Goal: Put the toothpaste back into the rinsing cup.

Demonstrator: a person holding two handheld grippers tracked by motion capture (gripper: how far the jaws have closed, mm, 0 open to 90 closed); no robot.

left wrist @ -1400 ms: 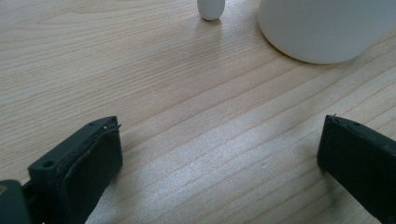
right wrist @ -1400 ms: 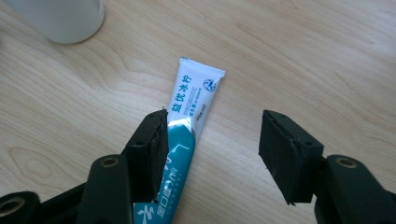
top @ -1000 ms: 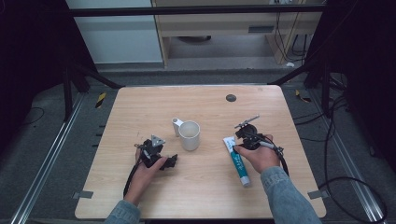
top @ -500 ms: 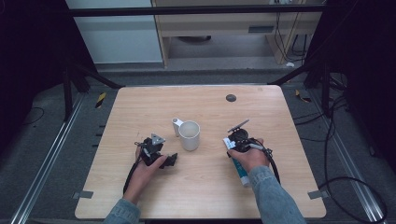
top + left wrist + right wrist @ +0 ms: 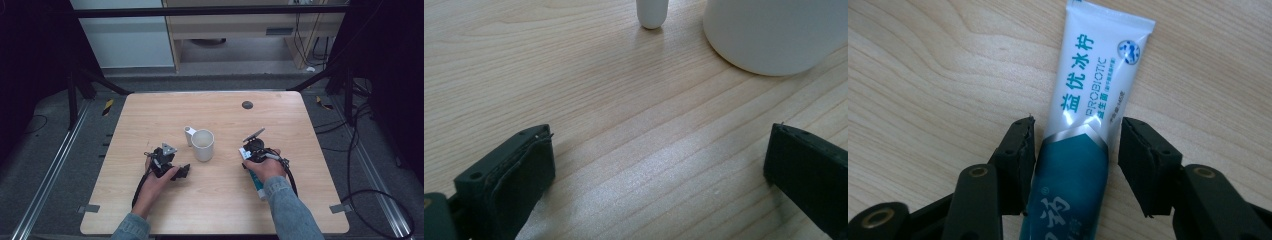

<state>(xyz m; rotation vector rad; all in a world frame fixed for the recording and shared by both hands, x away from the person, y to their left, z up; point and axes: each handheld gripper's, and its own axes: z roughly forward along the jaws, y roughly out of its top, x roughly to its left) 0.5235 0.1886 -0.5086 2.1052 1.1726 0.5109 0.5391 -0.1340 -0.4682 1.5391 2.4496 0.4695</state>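
Observation:
A white and teal toothpaste tube [image 5: 259,189] [image 5: 1088,95] lies flat on the wooden table [image 5: 220,215], right of centre. My right gripper [image 5: 250,159] [image 5: 1075,150] is lowered over it, its black jaws straddling the tube's middle. The left pad sits at the tube's edge and a thin gap shows at the right pad, so the gripper is open. A white mug [image 5: 203,145] [image 5: 774,35] stands mid-table with its handle [image 5: 651,12] pointing away from me. My left gripper [image 5: 181,171] [image 5: 659,165] rests on the table just left of the mug, open wide with nothing between its jaws.
A small dark round spot [image 5: 247,105] marks the far part of the tabletop. Cables trail from both grippers toward the table's near edge. Dark frame legs and floor cables surround the table.
My right gripper has shifted left and come down over the toothpaste tube, which now lies between its jaws. The left gripper, the mug and the tube have stayed where they were.

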